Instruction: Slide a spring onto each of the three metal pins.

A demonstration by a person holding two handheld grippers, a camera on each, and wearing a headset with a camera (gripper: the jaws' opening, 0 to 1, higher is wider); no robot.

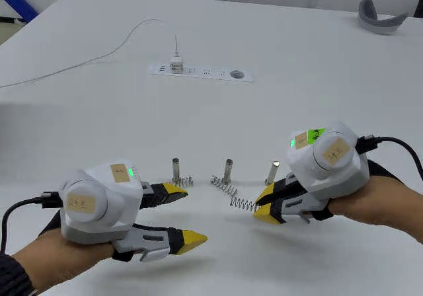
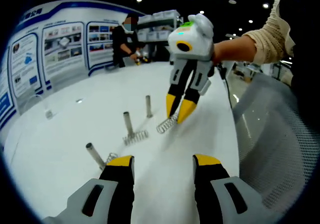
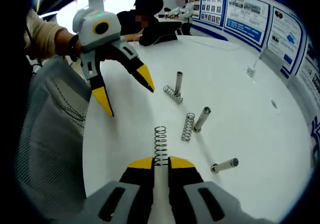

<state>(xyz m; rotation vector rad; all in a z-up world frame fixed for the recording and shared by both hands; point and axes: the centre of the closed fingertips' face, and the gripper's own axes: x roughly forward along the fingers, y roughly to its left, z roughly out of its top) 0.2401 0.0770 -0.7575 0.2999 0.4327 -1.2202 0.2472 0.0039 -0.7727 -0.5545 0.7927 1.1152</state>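
Three short metal pins stand in a row on the white table: the left pin (image 1: 176, 169), the middle pin (image 1: 228, 170) and the right pin (image 1: 272, 172), which leans. A small spring (image 1: 187, 181) lies by the left pin, and another spring (image 1: 223, 185) lies by the middle pin. My right gripper (image 1: 264, 208) is shut on the end of a third spring (image 1: 243, 204) (image 3: 160, 143), which rests on the table ahead of its jaws (image 2: 167, 124). My left gripper (image 1: 184, 215) (image 2: 164, 161) is open with nothing in it, just in front of the left pin (image 2: 95, 155).
A white power strip (image 1: 198, 72) with a plugged charger and cable lies farther back. A grey curved object (image 1: 380, 20) sits at the far right corner. A mesh chair back (image 2: 270, 134) stands beside the table, and people are at a table behind.
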